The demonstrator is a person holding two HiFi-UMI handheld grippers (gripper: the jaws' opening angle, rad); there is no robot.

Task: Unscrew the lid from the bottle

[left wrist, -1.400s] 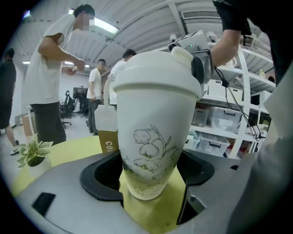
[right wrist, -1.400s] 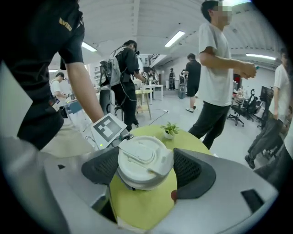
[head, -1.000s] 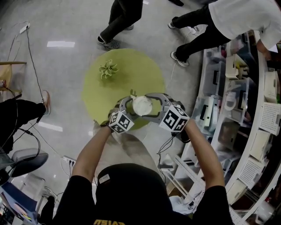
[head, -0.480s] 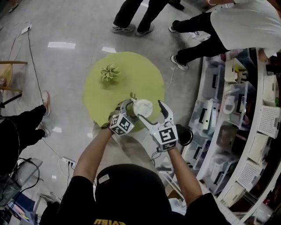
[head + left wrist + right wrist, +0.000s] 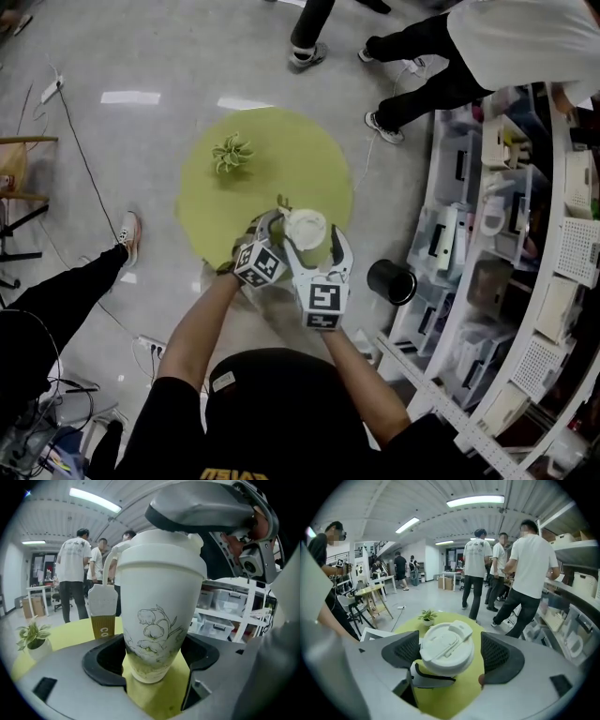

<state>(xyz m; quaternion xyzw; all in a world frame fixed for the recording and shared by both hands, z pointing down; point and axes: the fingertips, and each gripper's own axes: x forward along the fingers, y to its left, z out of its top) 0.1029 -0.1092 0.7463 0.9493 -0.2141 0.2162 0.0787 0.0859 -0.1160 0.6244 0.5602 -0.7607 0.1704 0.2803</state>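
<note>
One white flower-printed bottle (image 5: 159, 620), white flip-top lid (image 5: 446, 647) on, centre frame, contents unseen. Left gripper (image 5: 154, 665) clamps the body. Right gripper (image 5: 451, 653) has been closing; its jaws straddle the lid without gripping.

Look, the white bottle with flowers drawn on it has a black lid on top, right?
Not quite. The round plastic lid on the white bottle with drawn flowers is white, not black. The right gripper view shows it from above.

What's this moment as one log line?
left gripper: clamps bottle | right gripper: jaws just closing, lid between, ungripped | lid: on bottle
</note>
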